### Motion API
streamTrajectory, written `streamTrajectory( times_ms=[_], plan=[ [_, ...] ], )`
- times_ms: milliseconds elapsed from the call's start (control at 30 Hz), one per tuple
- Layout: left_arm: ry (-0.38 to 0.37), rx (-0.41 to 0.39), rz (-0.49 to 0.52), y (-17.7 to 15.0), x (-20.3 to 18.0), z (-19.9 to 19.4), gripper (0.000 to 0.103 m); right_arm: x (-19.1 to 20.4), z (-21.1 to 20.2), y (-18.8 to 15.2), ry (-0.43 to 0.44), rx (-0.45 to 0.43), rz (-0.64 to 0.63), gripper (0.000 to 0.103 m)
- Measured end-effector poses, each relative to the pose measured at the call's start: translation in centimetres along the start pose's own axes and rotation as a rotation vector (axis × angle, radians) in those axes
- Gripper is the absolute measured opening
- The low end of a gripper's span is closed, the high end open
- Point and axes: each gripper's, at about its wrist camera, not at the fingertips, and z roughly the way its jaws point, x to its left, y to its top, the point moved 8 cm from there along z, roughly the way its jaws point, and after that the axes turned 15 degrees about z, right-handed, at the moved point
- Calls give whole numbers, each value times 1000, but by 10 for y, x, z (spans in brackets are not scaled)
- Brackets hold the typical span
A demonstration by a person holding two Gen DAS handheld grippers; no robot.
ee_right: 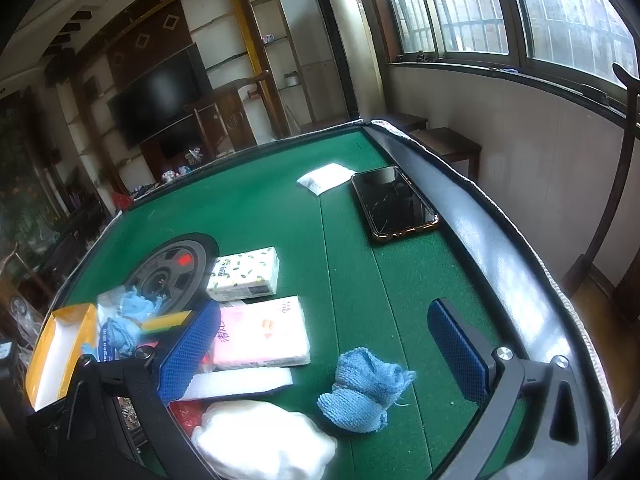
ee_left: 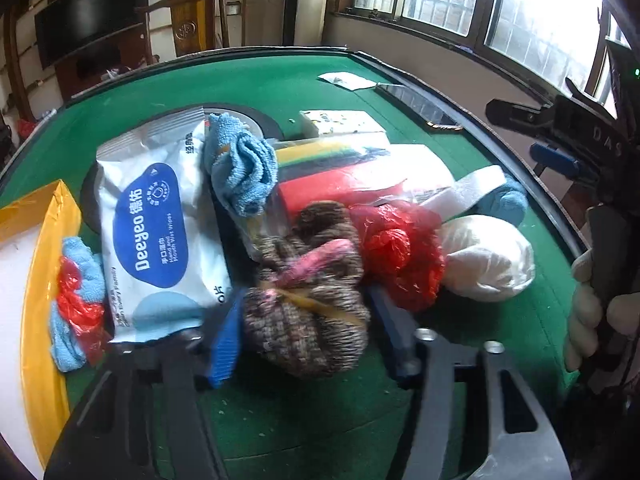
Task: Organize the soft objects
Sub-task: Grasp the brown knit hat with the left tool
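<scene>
Bench of green felt carries your pile of soft goods, with the yellow-rimmed box at its left edge already holding a blue cloth and red plastic. Your left gripper has its jaws clamped on the brown knitted bundle in mid-pile, so the pick looks made; next comes a lift clear of the red plastic bag and a carry to the box. Your right gripper waits, jaws wide apart, around a blue knitted cloth. The wet-wipes pack reads "Deeyeo".
</scene>
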Motion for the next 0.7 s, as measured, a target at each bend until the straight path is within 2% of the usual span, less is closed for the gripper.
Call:
streamTrajectory(
  times_ms=[100,300,400,600,700],
  plan=[
    [-59,-22,-76,-2,8,-7,51,0,1,0,-9,0,-5,102],
    [-101,-115,-163,-10,26,-55,51,-1,4,-2,-24,5,-18,102],
    [-77,-164,-193,-22,44,-88,51,0,4,-3,-21,5,-24,102],
    [-5,-210,-274,-51,91,-129,51,4,5,-7,-5,16,-43,102],
    [36,-217,-293,-66,111,-142,51,17,4,-13,43,64,-42,102]
  ],
)
